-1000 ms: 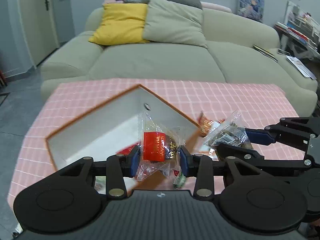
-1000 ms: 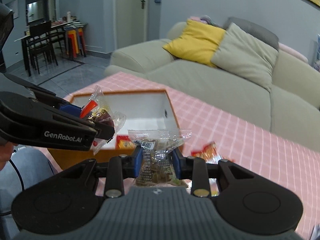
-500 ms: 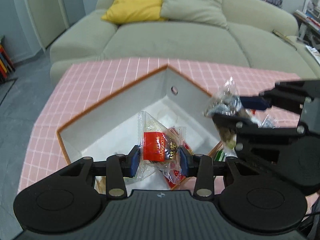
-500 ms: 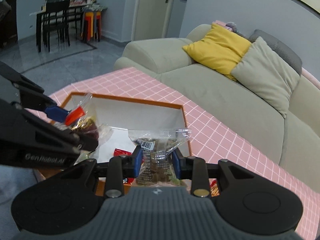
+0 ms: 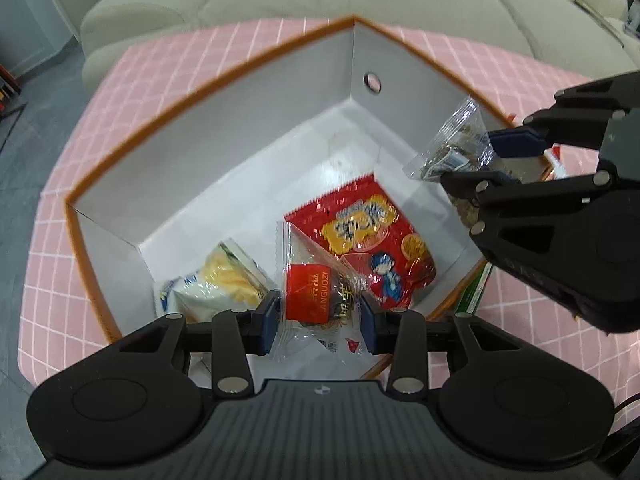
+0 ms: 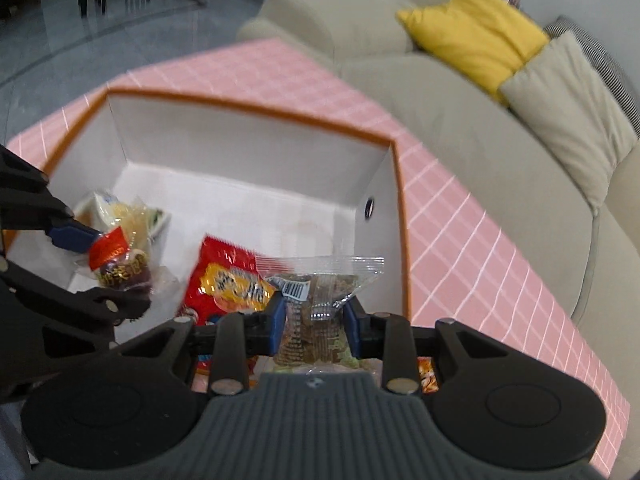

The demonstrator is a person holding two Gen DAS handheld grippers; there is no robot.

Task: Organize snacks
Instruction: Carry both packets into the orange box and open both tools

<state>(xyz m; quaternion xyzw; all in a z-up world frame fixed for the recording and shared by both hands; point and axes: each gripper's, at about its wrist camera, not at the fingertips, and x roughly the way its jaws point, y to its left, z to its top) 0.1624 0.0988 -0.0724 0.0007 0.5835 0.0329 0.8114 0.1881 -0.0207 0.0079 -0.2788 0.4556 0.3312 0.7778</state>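
Presently both grippers hang over the open orange-rimmed box [image 5: 208,88], each carrying one snack. Left gripper [image 5: 320,314]: its blue pads are pressed against the sides of a clear-wrapped sweet with a red band [image 5: 316,292], held above the box floor near the near corner. Right gripper [image 6: 314,322]: its jaws pinch a clear packet of brown pieces [image 6: 316,320] by its lower half, the sealed top edge standing free above; in the left wrist view this packet sits just over the right-hand wall of the box. Already lying on the white floor are a red foil bag with a cartoon figure [image 5: 372,240] and a pale yellow-and-white packet [image 5: 212,280]. The step in hand appears to be the drop. To do it well, each packet should be carried fully inside the rim before release, the right one especially, since it looks closest to the wall; lowering a little first would keep the light wrappers from fluttering out, and the free floor toward the far corner offers room. Legible writing: the red band reads partly "…ANGUOZI", with gold Chinese characters beside it; the red bag bears large yellow Chinese characters, too blurred to read; the brown packet carries a barcode sticker. The box stands on a pink checked tablecloth [image 6: 460,200].
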